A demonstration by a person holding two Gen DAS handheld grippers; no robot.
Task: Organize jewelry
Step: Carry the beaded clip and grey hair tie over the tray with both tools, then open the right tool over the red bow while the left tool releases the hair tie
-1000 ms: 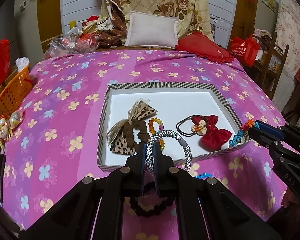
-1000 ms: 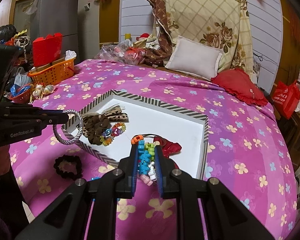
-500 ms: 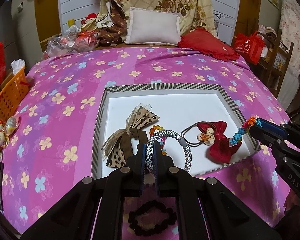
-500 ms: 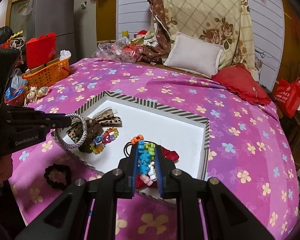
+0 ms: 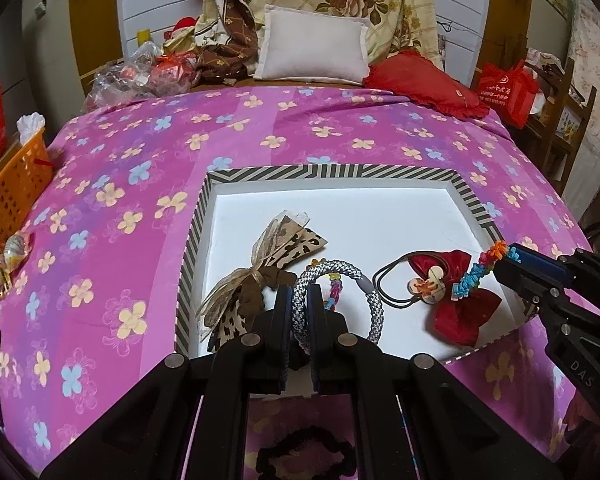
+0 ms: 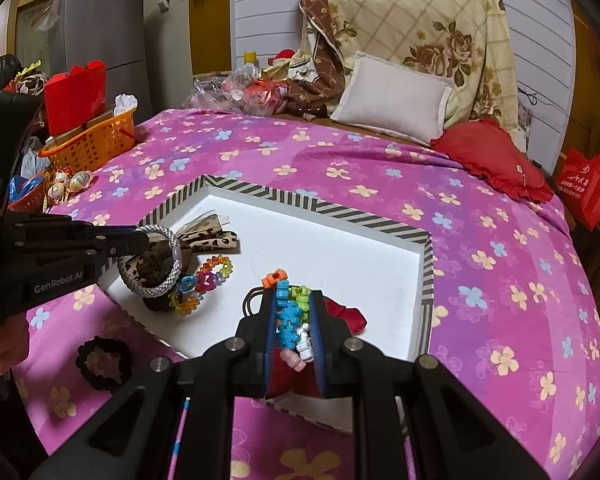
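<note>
While the left gripper (image 5: 299,304) pinches a woven silver bangle (image 5: 340,300) over the tray's (image 5: 328,171) near edge, the right gripper (image 6: 293,312) clamps a knobbly rainbow bracelet (image 6: 290,314).

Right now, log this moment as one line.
left gripper: shut on silver braided bracelet | right gripper: shut on multicolor bead bracelet | both over striped tray

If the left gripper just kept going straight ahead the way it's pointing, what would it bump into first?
Probably the leopard-print bow or the translucent bead bracelet in the striped box, since the left gripper, shut on the silver braided bangle, points over them; depth is unclear.
</note>
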